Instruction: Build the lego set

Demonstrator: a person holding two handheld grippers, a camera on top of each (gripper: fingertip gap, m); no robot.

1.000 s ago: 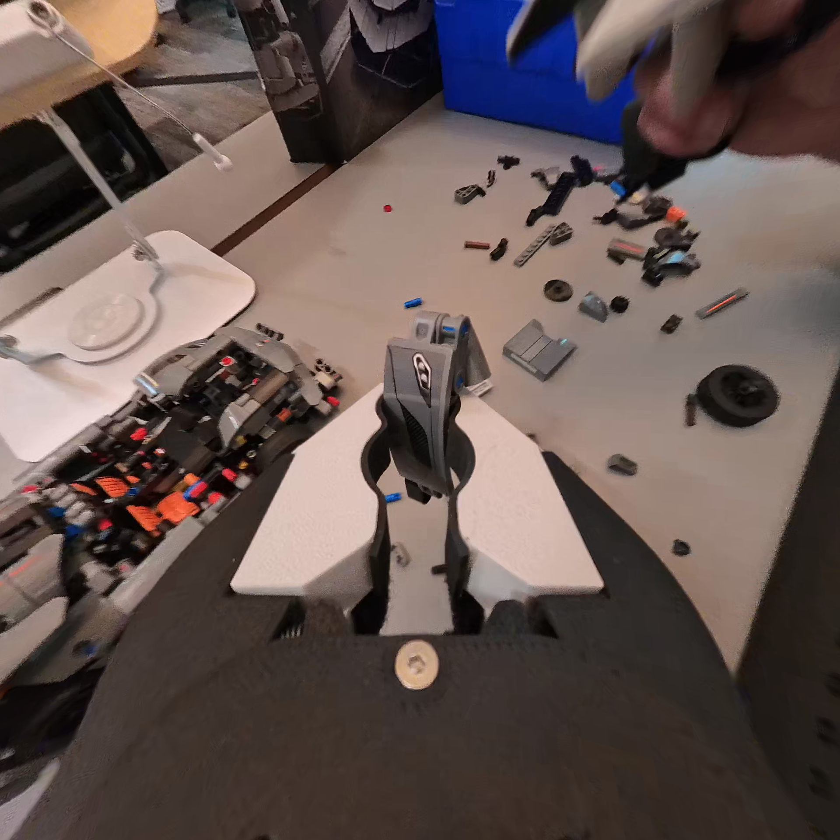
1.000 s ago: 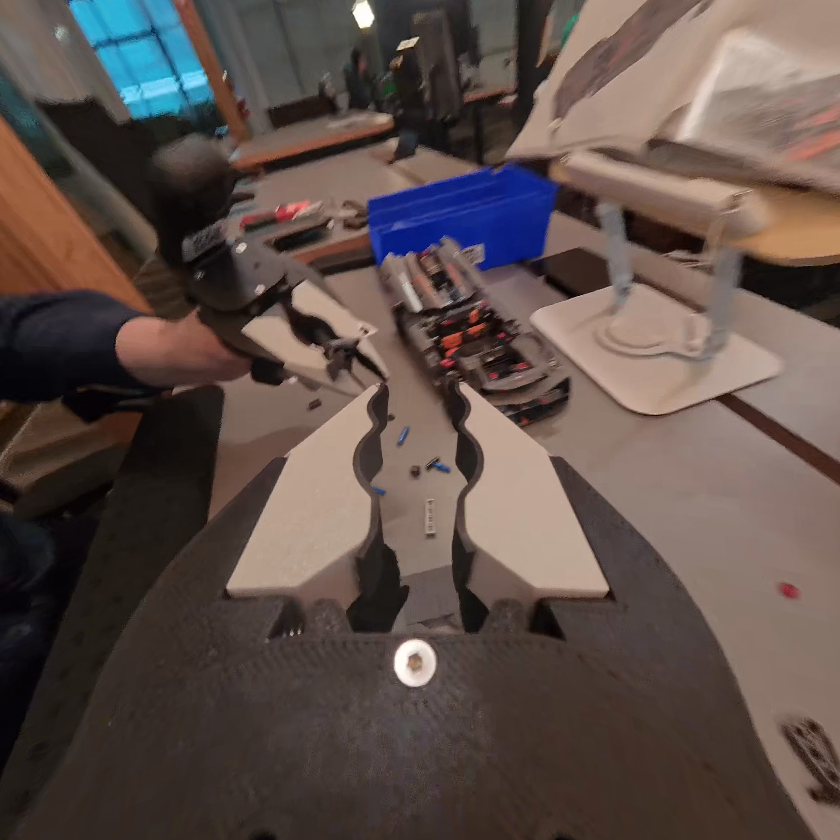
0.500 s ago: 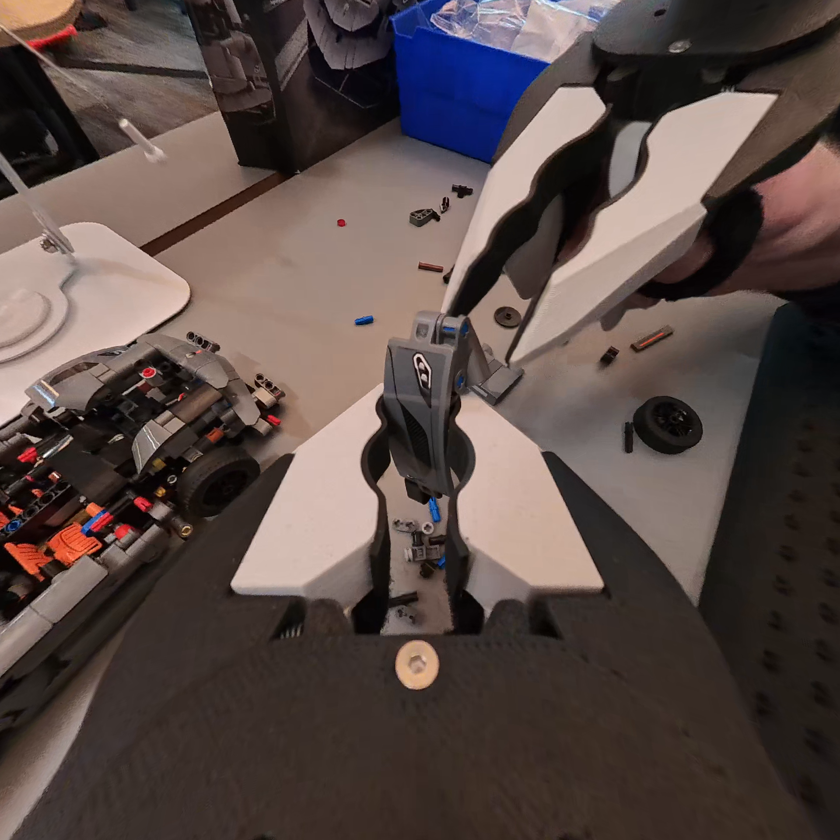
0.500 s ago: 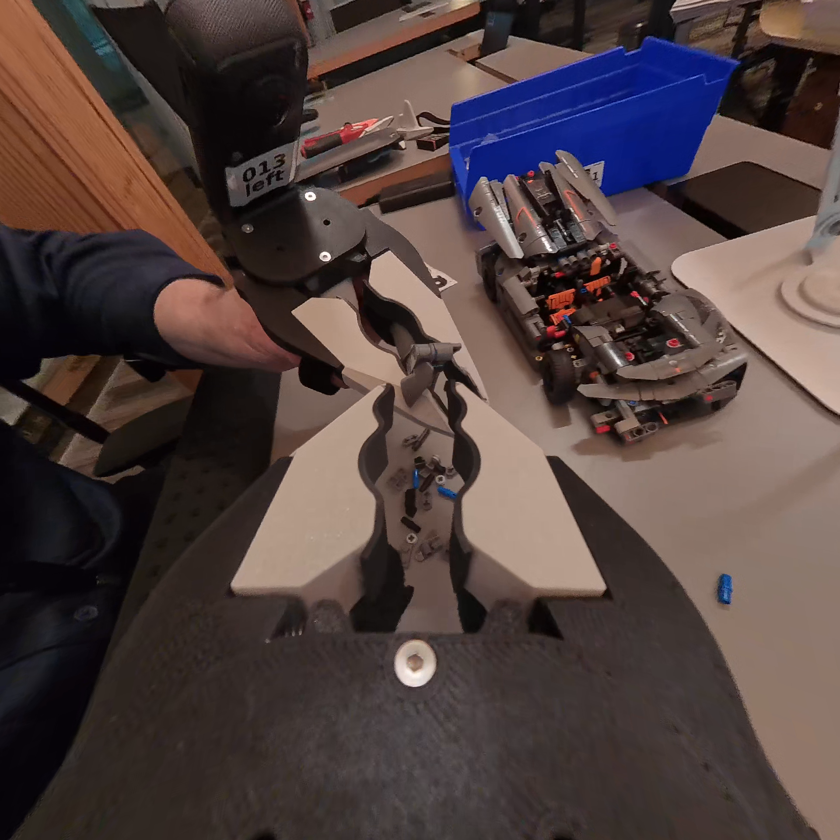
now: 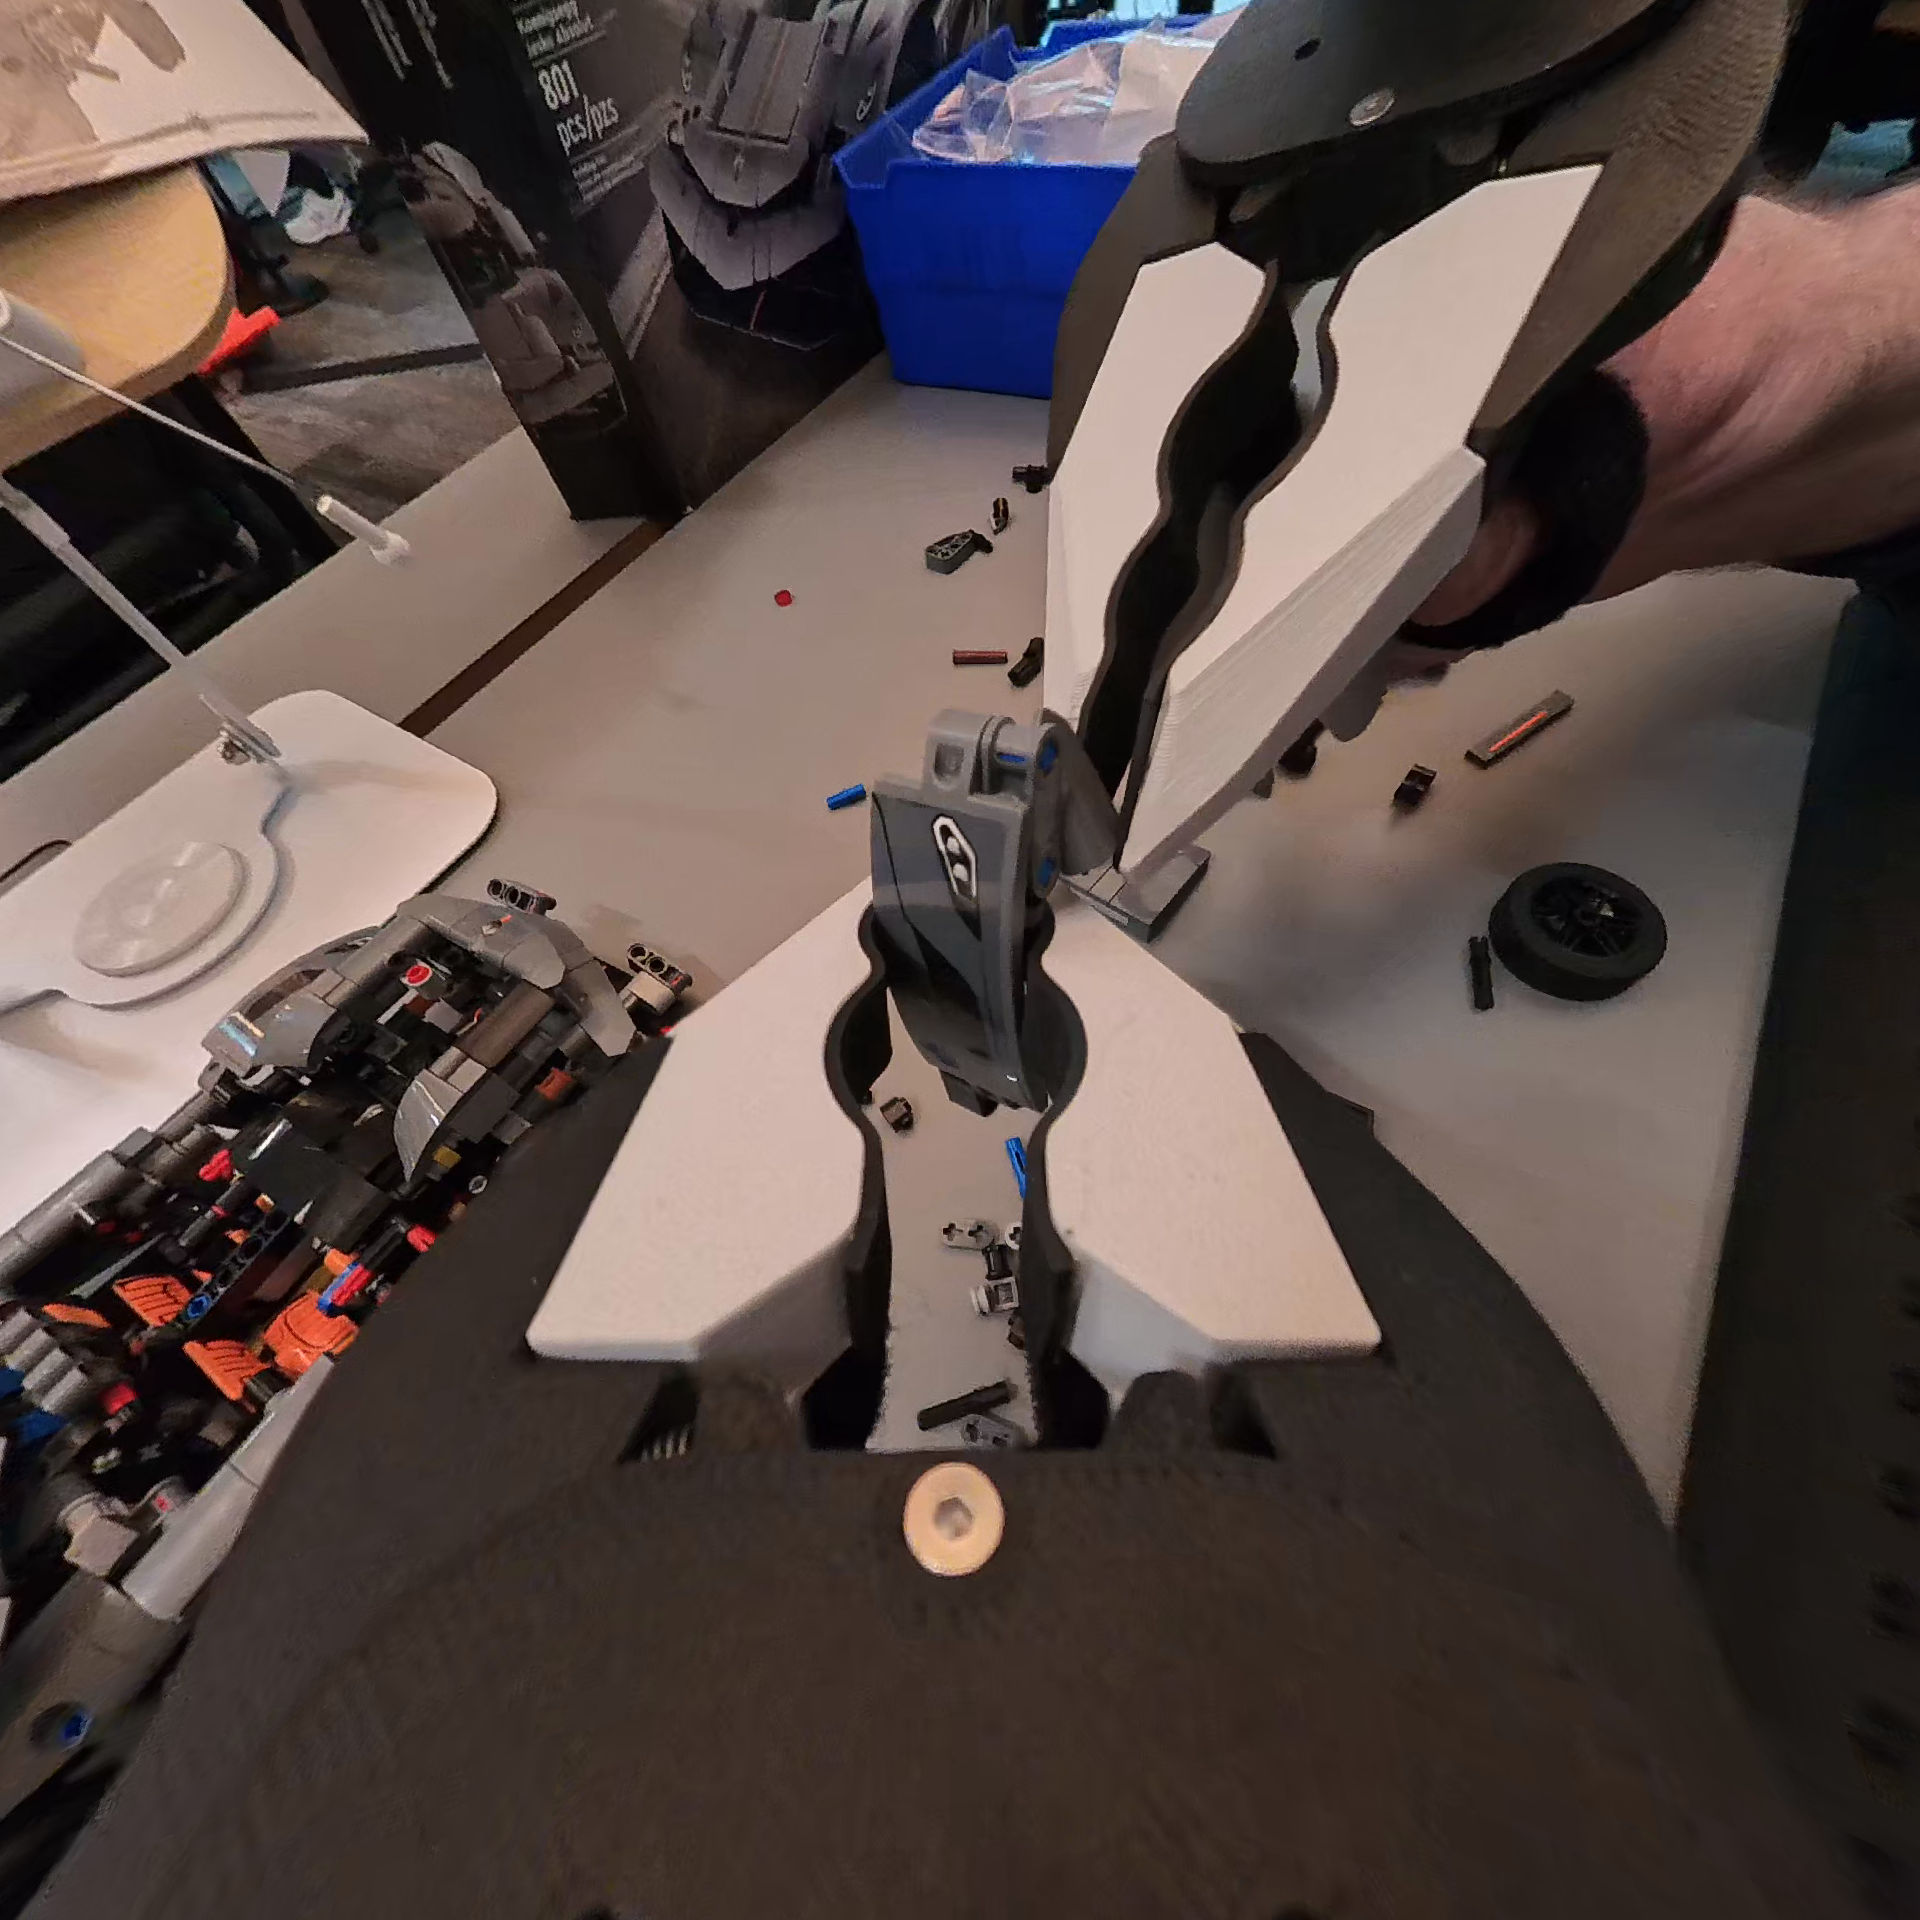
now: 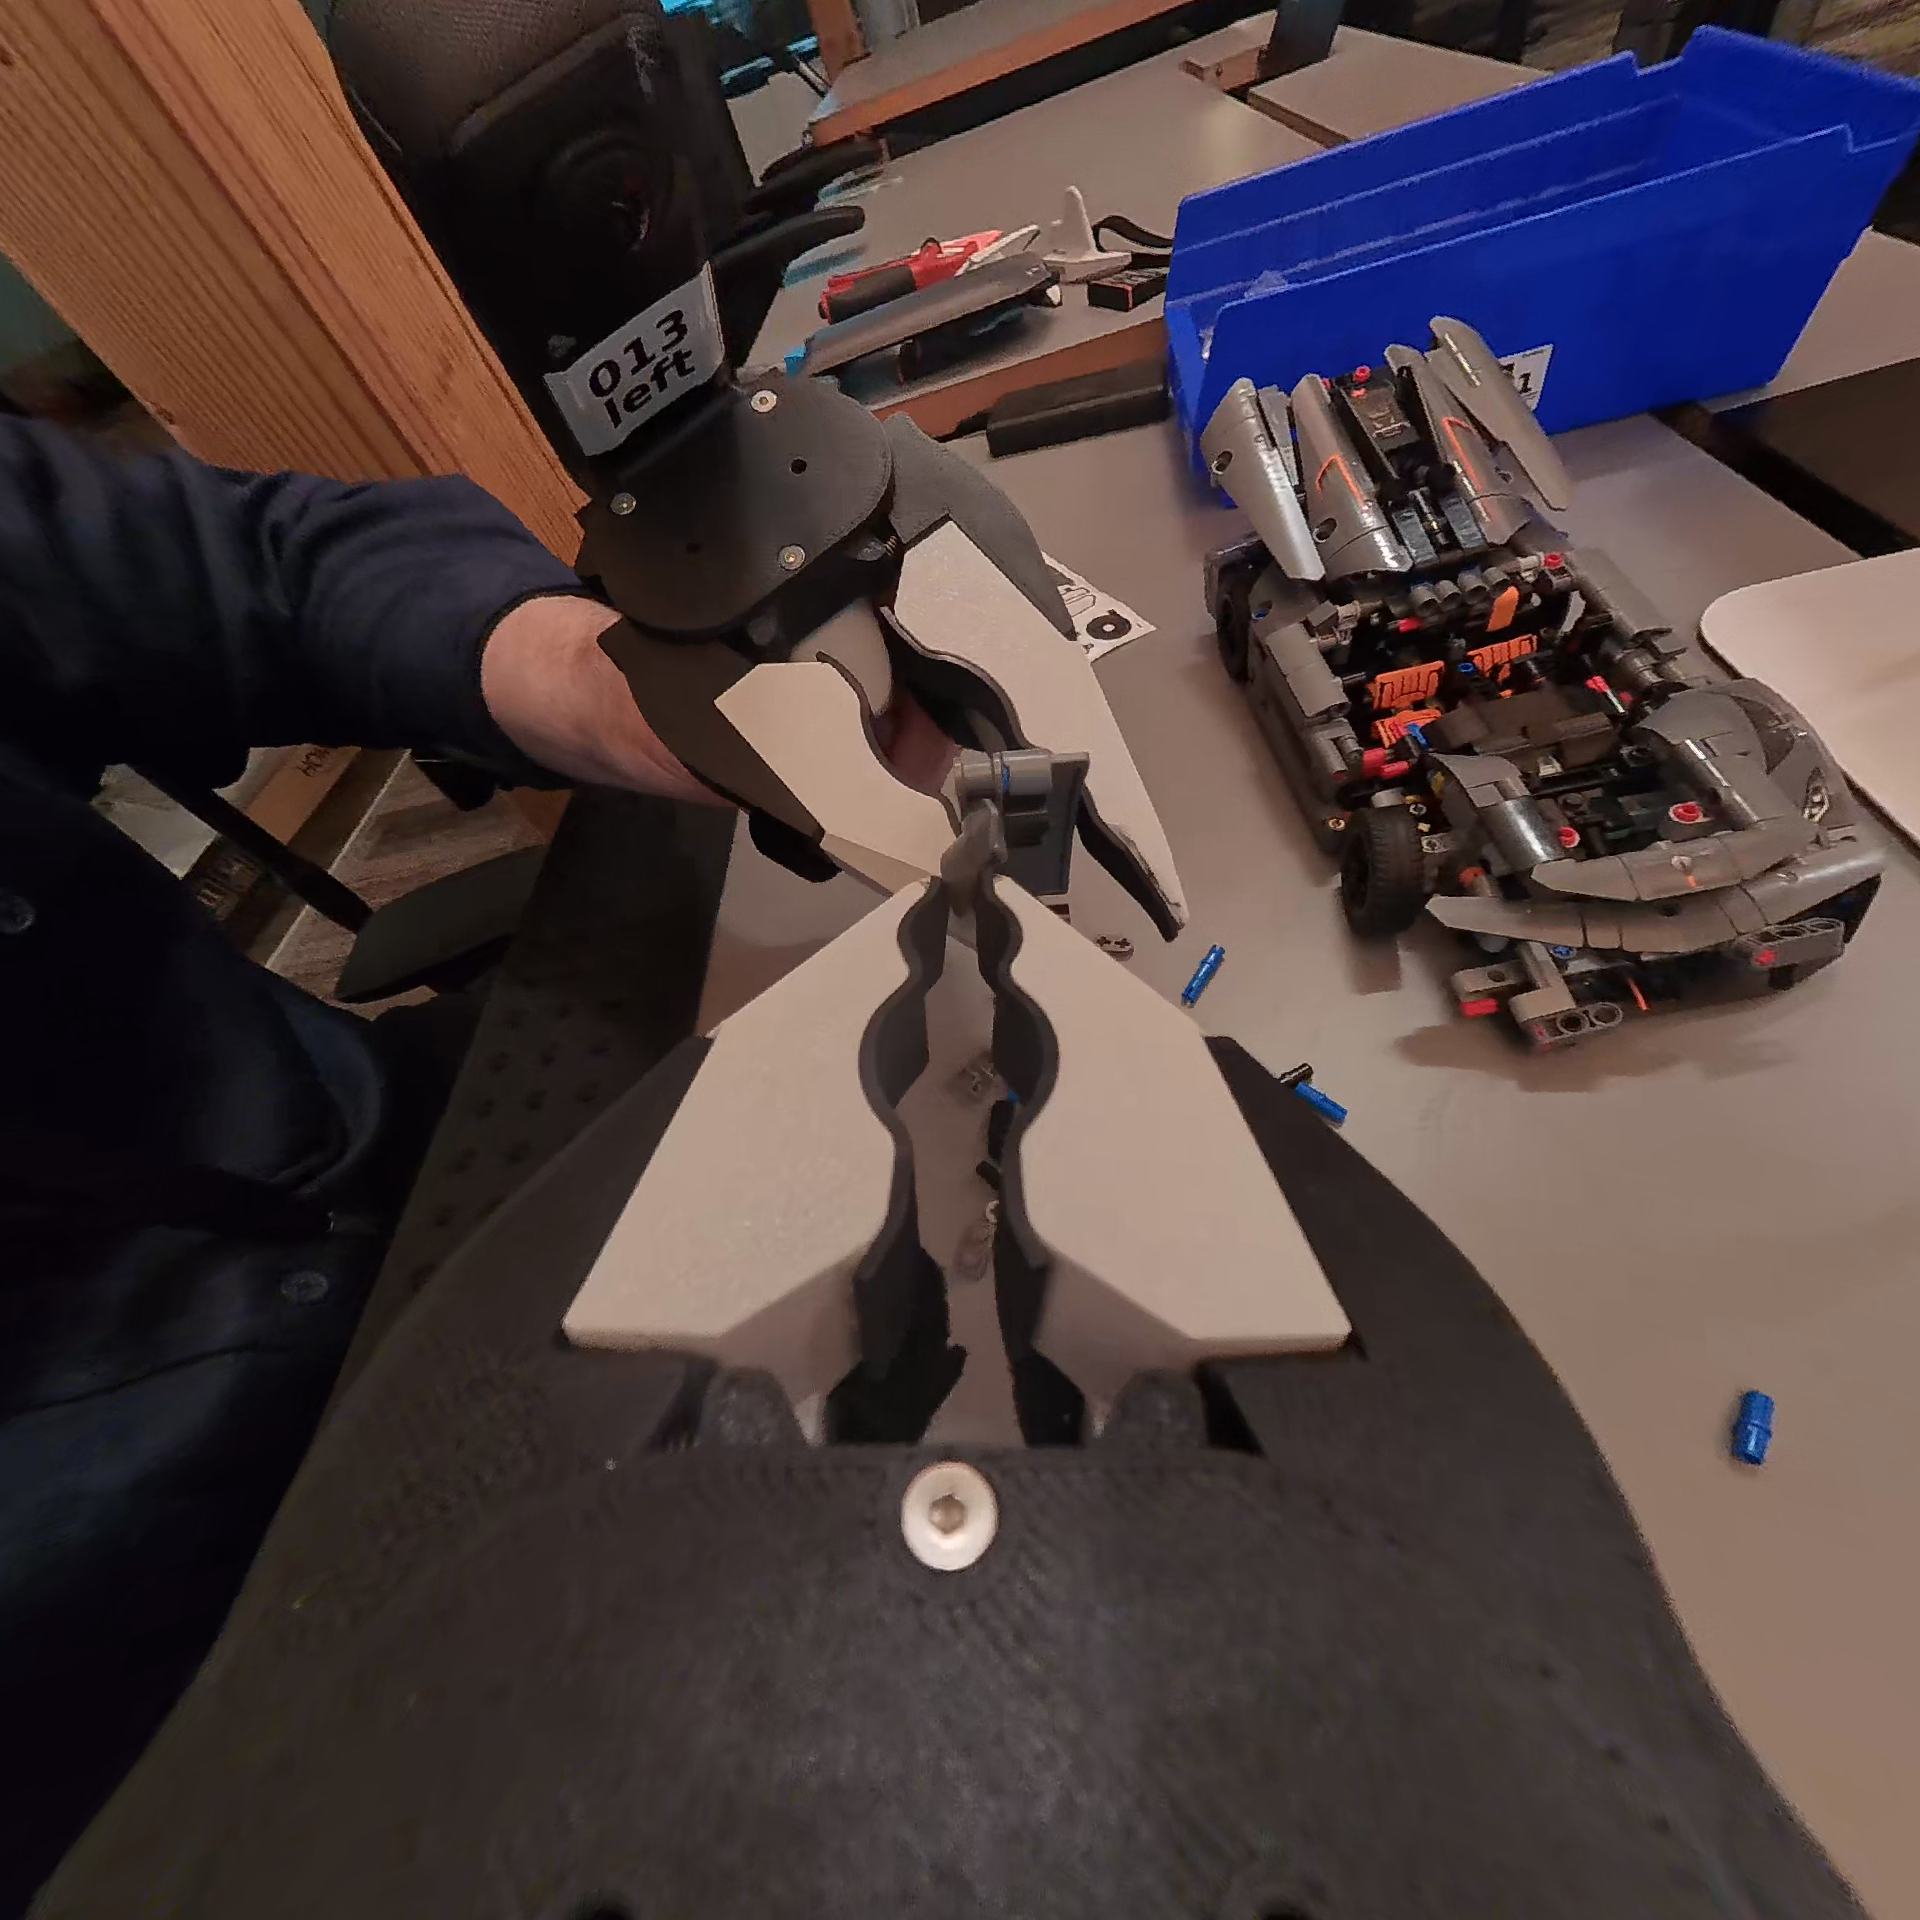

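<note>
The left gripper (image 5: 956, 997) is clamped on a dark grey curved panel (image 5: 951, 914), which stands upright between its fingers and carries a lighter grey hinge piece with blue pins at its top. The right gripper (image 6: 961, 894) comes to this same piece from the other side: in the right wrist view its fingers are narrow and their tips pinch the grey arm (image 6: 971, 842) that hangs down from the hinge; in the left wrist view the tips touch the piece at its right edge. Both grippers are held above the grey table (image 5: 665, 707), each one in a bare hand (image 6: 582, 707) with a dark sleeve. The lego car (image 6: 1538, 790), grey with orange and red parts inside, stands on the table on the left of the left gripper and apart from both grippers. Under the grippers lie small loose pins (image 5: 987, 1247), grey, black and blue. More loose parts are spread farther on the table, among them a black wheel (image 5: 1577, 930), a blue pin (image 5: 845, 797) and a small red stud (image 5: 782, 597). Behind them stand a blue bin (image 5: 966, 260) with clear bags in it and the dark set box (image 5: 582, 260). A white stand base (image 5: 312, 810) lies beside the car.
</note>
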